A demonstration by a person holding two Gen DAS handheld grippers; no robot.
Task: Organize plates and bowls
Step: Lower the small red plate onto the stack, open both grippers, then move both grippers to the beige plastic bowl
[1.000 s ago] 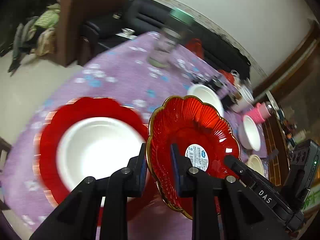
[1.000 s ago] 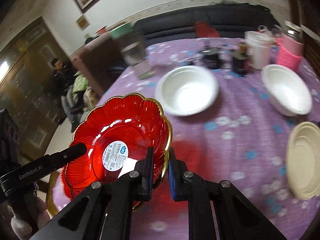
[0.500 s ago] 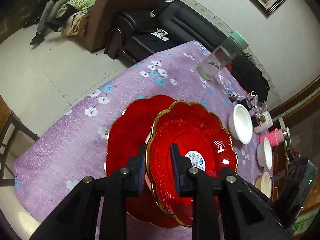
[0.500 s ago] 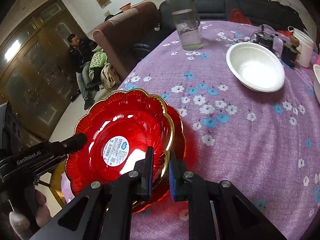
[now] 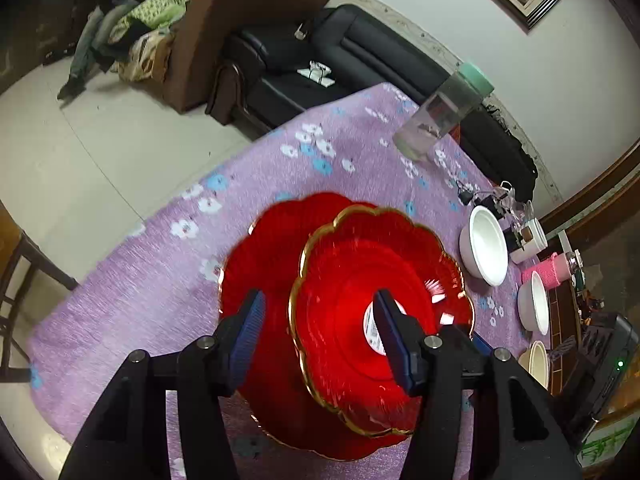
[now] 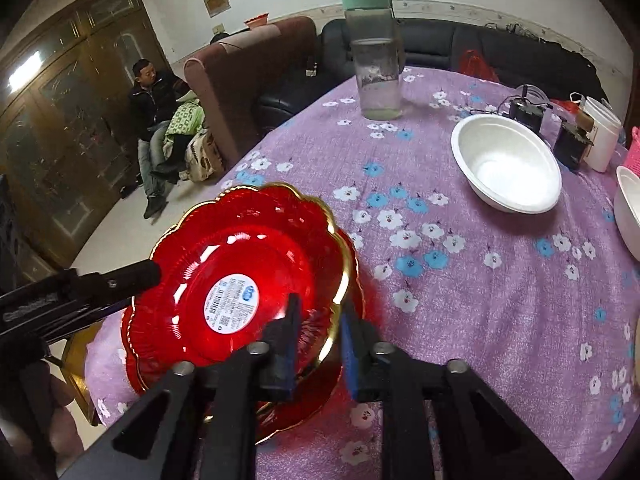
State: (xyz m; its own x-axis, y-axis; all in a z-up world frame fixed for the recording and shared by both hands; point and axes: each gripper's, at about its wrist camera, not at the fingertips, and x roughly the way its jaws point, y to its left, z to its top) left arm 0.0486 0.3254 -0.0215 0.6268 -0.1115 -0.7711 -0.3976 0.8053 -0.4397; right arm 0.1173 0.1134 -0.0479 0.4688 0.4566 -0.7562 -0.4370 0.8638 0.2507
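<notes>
A clear jar with a mint-green lid stands at the top centre of the right wrist view; a little pale liquid or sediment sits at its bottom, but what it is cannot be made out. Right of it on the purple flowered worktop lies an empty white bowl, and a second white bowl is cut off by the right edge. In the left wrist view the same two bowls appear at the right, with a cream bowl below them, half hidden behind the gripper body.

The upper red plate sits in the lower left of the right wrist view, stacked on a lower red plate of which only a crescent shows. Both are translucent red glass with ribbed, scalloped sides and a gold rim; the upper one carries a white barcode label in its centre. Whether anything lies between the two plates is hidden.

The left hand-held gripper is spreading its jaws: they straddle the near rim of the upper plate, one blue pad outside, one inside over the label, neither pressing on it. The right hand-held gripper is also opening, its pads standing either side of the plate's gold rim with a visible gap. The fingers of a hand show dimly at the lower left edge of that view.
</notes>
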